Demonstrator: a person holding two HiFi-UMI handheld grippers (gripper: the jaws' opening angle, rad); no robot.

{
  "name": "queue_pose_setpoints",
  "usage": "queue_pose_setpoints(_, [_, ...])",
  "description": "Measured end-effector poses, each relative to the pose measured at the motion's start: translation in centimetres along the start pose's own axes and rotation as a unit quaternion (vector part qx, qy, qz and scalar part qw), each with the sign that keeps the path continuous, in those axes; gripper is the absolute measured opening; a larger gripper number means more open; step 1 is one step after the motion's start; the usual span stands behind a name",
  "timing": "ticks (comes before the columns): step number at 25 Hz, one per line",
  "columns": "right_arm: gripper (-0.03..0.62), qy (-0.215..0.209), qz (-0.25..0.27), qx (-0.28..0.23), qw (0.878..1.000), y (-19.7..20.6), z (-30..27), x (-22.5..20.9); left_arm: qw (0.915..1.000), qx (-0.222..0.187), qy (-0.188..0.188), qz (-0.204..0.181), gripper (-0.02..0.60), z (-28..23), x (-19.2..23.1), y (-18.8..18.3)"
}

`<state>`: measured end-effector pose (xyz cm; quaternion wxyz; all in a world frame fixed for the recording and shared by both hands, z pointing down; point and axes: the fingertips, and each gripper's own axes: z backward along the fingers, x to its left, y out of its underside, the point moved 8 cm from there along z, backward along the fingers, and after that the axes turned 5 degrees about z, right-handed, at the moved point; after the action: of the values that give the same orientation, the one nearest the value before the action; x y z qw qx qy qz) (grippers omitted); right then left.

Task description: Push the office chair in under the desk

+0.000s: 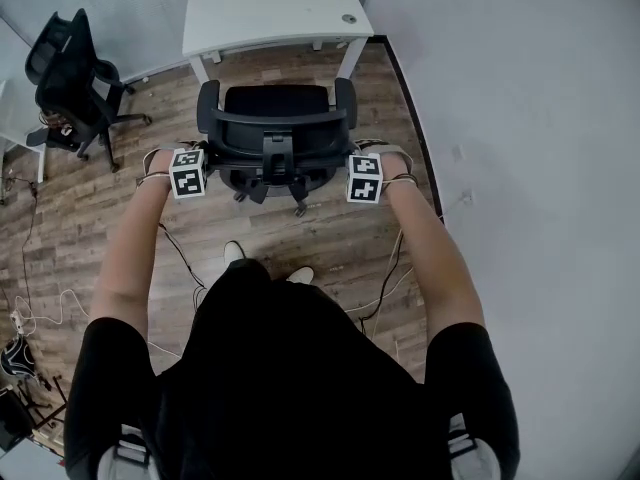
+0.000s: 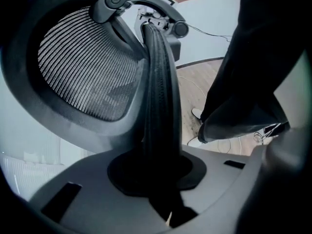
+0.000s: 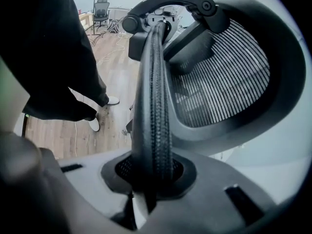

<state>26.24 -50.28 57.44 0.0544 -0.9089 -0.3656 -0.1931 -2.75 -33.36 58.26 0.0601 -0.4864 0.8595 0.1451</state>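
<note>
The left claw (image 2: 161,172) is clamped on the left edge of the chair's back (image 1: 272,120). The right claw (image 3: 151,172) is clamped on the right edge, both pointing steeply down, the rim pinched between the jaws. The chair (image 1: 275,103) stands on the wood floor (image 1: 90,208) straight ahead of the claws, its seat facing the counter (image 1: 270,13) and just short of its front edge, not yet under it. The back runs crosswise between the two hands, neither nearer than the other. To my eye, the gap between the counter's legs lies dead ahead, so an even, level shove away from the person should do it.
</note>
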Motion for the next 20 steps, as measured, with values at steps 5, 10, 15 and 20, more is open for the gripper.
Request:
queue_pose_setpoints(5, [0.055, 0.005, 0.018, -0.004, 1.000, 1.2, -0.2, -1.0, 0.9998, -0.002, -0.004, 0.018, 0.064, -0.2, 0.0, -0.9])
queue_pose_setpoints(10, [0.054, 0.009, 0.024, -0.001, 1.000, 0.1, 0.3, -0.7, 0.9997, -0.005, -0.007, 0.022, 0.066, 0.4, -0.8, -0.1])
queue_pose_setpoints(15, [0.052, 0.012, 0.035, -0.002, 0.999, 3.8, -1.4, -3.7, 0.9993, 0.000, -0.008, 0.035, 0.064, -1.1, 2.2, -2.6])
queue_pose_setpoints(20, [0.052, 0.008, 0.047, -0.003, 0.999, 7.0, -3.2, -7.5, 0.9987, 0.005, -0.007, 0.051, 0.066, -2.6, 5.8, -4.5])
